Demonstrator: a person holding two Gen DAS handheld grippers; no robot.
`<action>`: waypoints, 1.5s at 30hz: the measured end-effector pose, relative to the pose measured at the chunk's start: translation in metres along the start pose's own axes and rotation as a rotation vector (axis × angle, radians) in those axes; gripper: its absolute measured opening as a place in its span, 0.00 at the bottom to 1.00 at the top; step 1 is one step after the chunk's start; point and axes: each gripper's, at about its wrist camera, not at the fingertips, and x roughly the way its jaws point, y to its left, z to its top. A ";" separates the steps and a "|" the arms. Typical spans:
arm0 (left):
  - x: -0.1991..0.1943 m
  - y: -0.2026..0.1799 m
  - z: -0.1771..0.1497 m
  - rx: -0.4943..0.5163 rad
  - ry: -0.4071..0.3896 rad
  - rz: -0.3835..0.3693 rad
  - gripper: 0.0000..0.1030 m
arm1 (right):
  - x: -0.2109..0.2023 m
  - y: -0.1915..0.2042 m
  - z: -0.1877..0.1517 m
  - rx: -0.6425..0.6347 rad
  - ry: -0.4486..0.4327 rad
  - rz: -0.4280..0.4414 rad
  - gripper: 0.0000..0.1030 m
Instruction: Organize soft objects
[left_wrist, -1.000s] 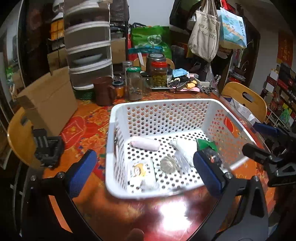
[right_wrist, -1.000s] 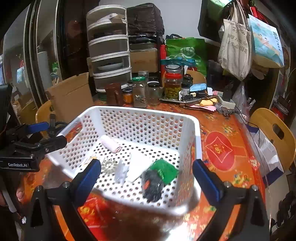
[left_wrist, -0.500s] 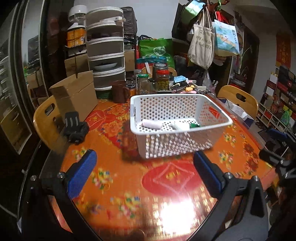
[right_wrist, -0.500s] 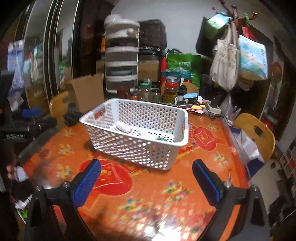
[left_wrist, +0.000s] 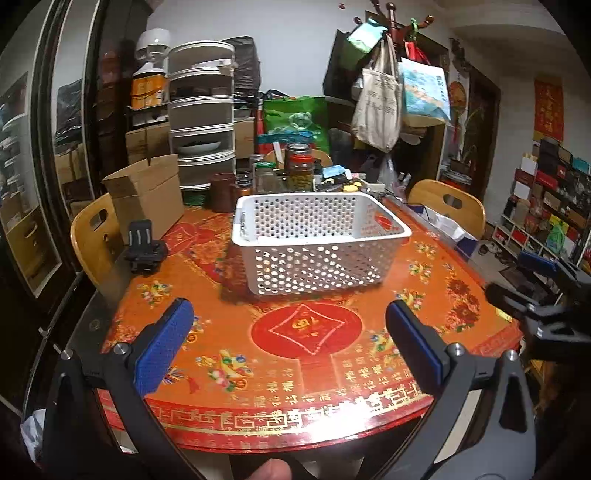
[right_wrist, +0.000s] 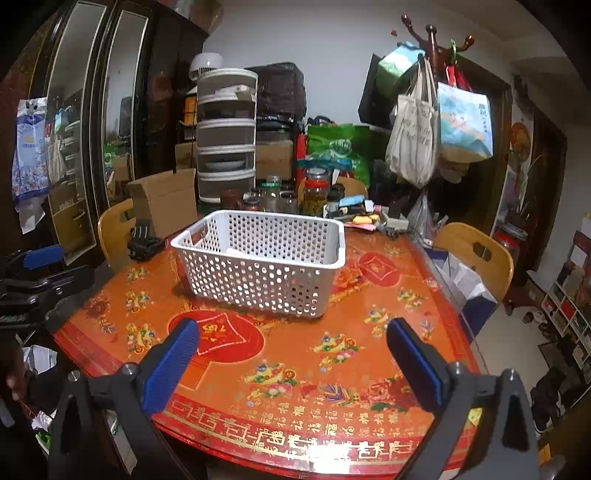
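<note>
Showing both tools held back over the near edge of the round worktop (left_wrist: 306, 373), covered in a red-and-orange floral cloth. Left tool (left_wrist: 290, 347): blue-padded fingers set wide apart, gripping nothing. Right tool (right_wrist: 293, 356): fingers likewise spread, empty. Farther in, near the middle of the worktop, stands the white perforated plastic basket (left_wrist: 314, 254), upright, well apart from both tools; its walls hide most of the contents, and only a pale sliver shows above the near rim. Left of the basket sits a small black clamp-like mount (left_wrist: 144, 251). Beyond it lie a brown cardboard box (left_wrist: 147, 199) and a cluster of glass jars (left_wrist: 291, 173).
</note>
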 end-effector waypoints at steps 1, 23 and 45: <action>0.003 -0.002 0.001 0.005 0.004 0.004 1.00 | 0.004 -0.002 -0.001 0.009 0.008 0.001 0.98; 0.029 -0.002 -0.002 -0.011 0.030 0.008 1.00 | 0.025 -0.003 -0.019 0.083 0.078 0.051 0.98; 0.027 -0.002 -0.007 -0.010 0.024 0.003 1.00 | 0.017 -0.005 -0.014 0.081 0.062 0.054 0.98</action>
